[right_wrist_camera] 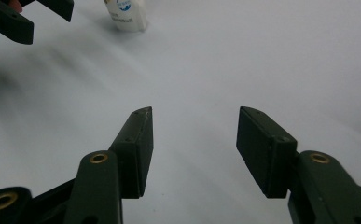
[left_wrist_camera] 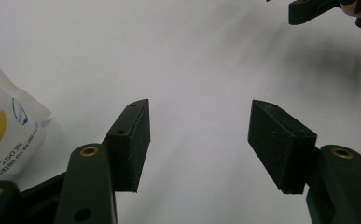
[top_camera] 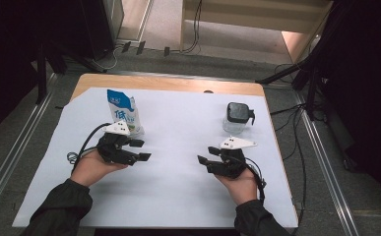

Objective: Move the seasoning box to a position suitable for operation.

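A blue and white milk carton (top_camera: 122,112) stands upright at the left of the white sheet (top_camera: 178,187). My left gripper (top_camera: 143,150) hovers just in front of it, jaws open and pointing right, with nothing between them. The left gripper view has the open left gripper (left_wrist_camera: 199,107) over bare sheet, with the carton (left_wrist_camera: 5,135) at the left edge. A clear jar with a black lid (top_camera: 237,118) stands at the right. My right gripper (top_camera: 205,154) is in front of it, open and empty, pointing left. In the right gripper view the open right gripper (right_wrist_camera: 195,112) faces the carton (right_wrist_camera: 127,14) far off.
The sheet covers most of a wooden table (top_camera: 168,82). Black stands and cables (top_camera: 296,73) ring the table on the floor. The other gripper's jaw tip (left_wrist_camera: 318,9) shows at the top right of the left gripper view, and the left one (right_wrist_camera: 10,21) at the top left of the right gripper view.
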